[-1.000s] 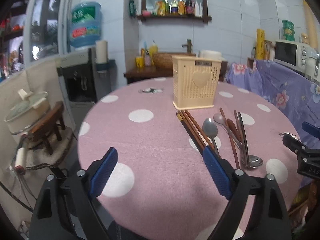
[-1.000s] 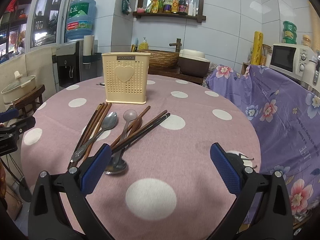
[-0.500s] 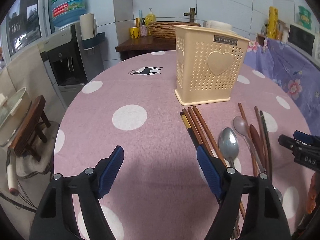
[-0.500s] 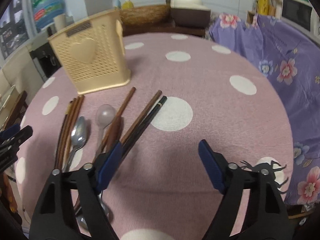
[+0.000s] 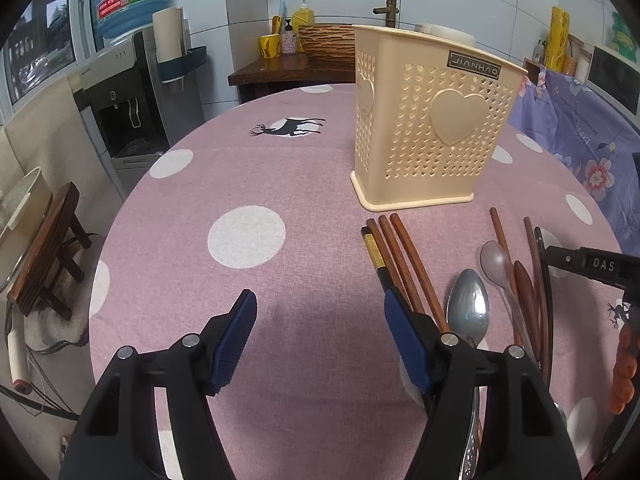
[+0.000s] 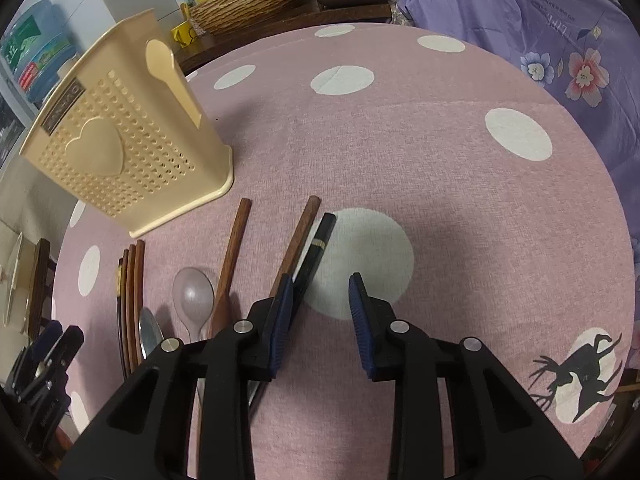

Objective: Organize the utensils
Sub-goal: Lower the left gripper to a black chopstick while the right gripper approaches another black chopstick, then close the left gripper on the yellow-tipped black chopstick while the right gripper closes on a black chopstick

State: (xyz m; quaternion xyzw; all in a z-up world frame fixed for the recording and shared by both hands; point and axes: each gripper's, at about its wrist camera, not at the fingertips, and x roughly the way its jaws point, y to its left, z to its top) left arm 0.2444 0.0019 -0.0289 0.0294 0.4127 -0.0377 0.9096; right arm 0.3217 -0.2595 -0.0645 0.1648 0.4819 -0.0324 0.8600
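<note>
Pre-grasp step: right tongs [image 6: 320, 308] closing, nothing between pads yet, beside black chopstick [image 6: 316, 252]; left tongs [image 5: 320, 332] apart, also closing, empty over desk [image 5: 248, 184]; next: shift onto chopstick, clamp, lift to holder [image 6: 120, 156].

A pink tablecloth [image 5: 280, 184] with white dots and black deer prints covers the table. At twelve o'clock stands a cream utensil holder [image 5: 432, 128], perforated, with a raised heart. Brown wooden chopsticks [image 5: 404, 256], a black chopstick [image 6: 316, 248] with a gold band, and a silver spoon [image 5: 468, 312] lie below it. A purple floral cloth [image 6: 560, 32] lies at two o'clock.
</note>
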